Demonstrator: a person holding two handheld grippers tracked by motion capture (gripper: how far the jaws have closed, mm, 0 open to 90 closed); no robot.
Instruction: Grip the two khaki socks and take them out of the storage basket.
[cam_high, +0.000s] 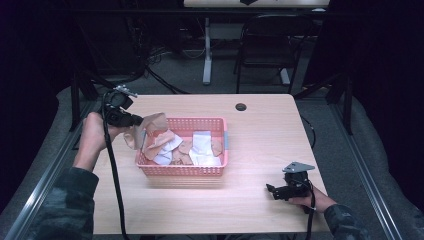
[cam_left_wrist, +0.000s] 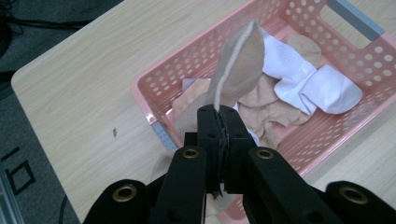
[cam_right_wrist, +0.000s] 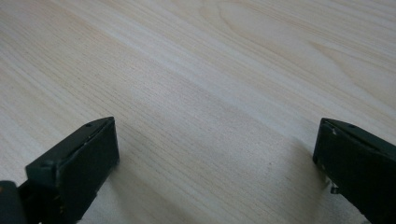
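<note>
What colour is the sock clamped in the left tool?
Beige, or light tan; the sock shows best in the left gripper view, above the pink basket.

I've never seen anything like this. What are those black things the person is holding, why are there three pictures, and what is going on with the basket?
A person sits at a wooden table with a hand-held pair of tongs in each hand; no machine arm is involved. One picture looks down from above; the other two come from cameras riding on each pair of tongs. The left tongs are shut on a beige sock, held up over a pink basket of beige and white socks. The right tongs are open, low over bare table near the person.
</note>
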